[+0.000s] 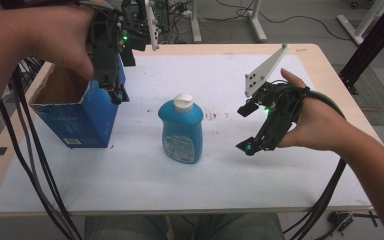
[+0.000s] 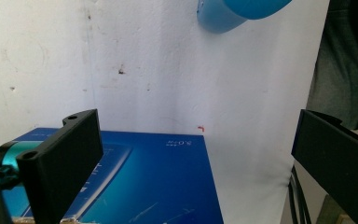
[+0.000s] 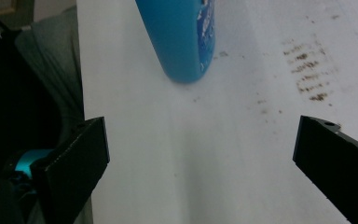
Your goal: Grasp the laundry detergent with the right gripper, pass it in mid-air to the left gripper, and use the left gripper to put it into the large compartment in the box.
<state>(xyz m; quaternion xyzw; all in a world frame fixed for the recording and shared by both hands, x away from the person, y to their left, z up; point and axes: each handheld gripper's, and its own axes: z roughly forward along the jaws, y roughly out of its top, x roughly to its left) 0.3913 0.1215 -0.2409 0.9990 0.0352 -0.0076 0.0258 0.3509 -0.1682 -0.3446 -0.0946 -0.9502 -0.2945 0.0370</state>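
Blue bottle (image 1: pixel 181 131) label unreadable; blue box (image 2: pixel 158 186) reads "3.0".

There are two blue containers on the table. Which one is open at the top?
The blue box at the left, under the left hand-held gripper: its top gapes open, showing brown cardboard inside. The blue bottle in the middle is shut with a white cap.

High view: from above the near edge, facing forward and down. Gripper views: close over the white sheet (image 1: pixel 280 180), both catching the blue bottle (image 1: pixel 181 131).
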